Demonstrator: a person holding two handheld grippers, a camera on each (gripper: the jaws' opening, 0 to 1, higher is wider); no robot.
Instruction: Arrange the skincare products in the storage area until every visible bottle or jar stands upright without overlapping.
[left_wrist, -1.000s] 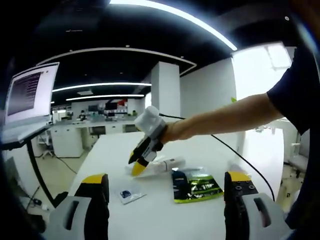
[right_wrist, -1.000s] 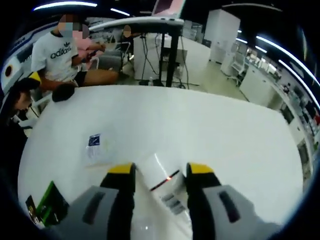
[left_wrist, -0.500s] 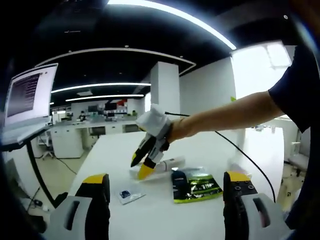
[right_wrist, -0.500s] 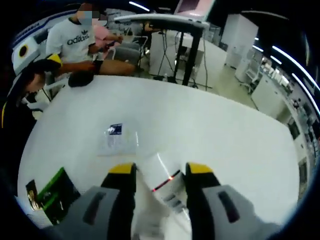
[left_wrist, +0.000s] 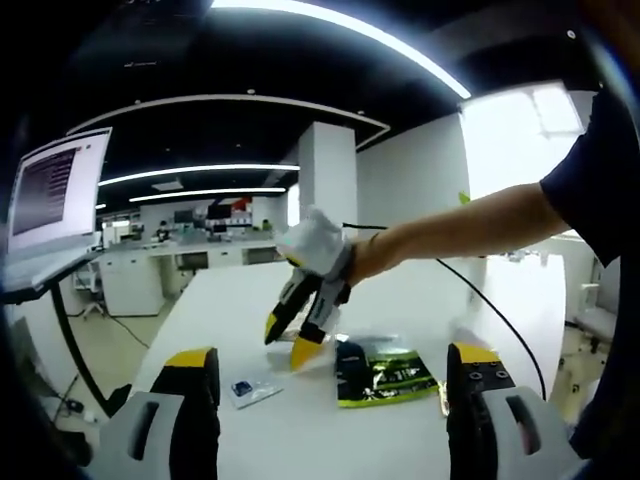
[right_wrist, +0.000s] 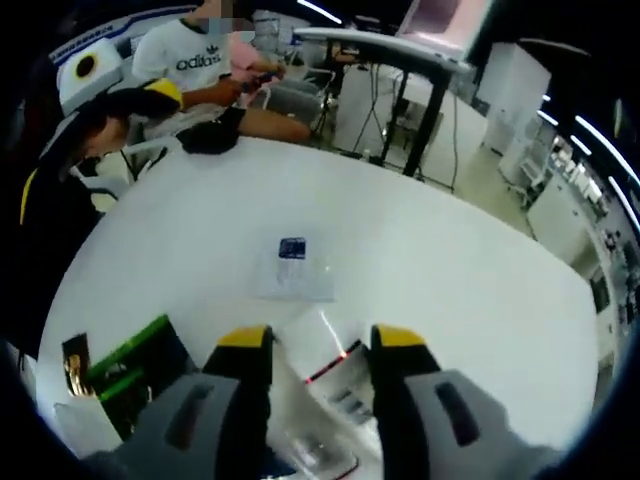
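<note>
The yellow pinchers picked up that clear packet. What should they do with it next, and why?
Probably carry it a little aside and set it down on a bare patch of the white table. The right hand-held gripper holds the clear packet raised, the green pouch lies close beside it, and the small blue-labelled sachet lies just ahead, so it needs a spot that overlaps neither.

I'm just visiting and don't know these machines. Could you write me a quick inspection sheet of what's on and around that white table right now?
Surface: white table, mostly bare.
Job's things: clear-wrapped white tube between the right tool's jaws; no bottle or jar seen standing upright.
Clutter: green and black pouch; small clear sachet with a blue label.
Grippers: right tool shut on the tube, raised off the table; left tool open, holding nothing.
Cables: black cable trailing from the right tool.
Surroundings: seated people, laptop on a stand, office benches.
</note>
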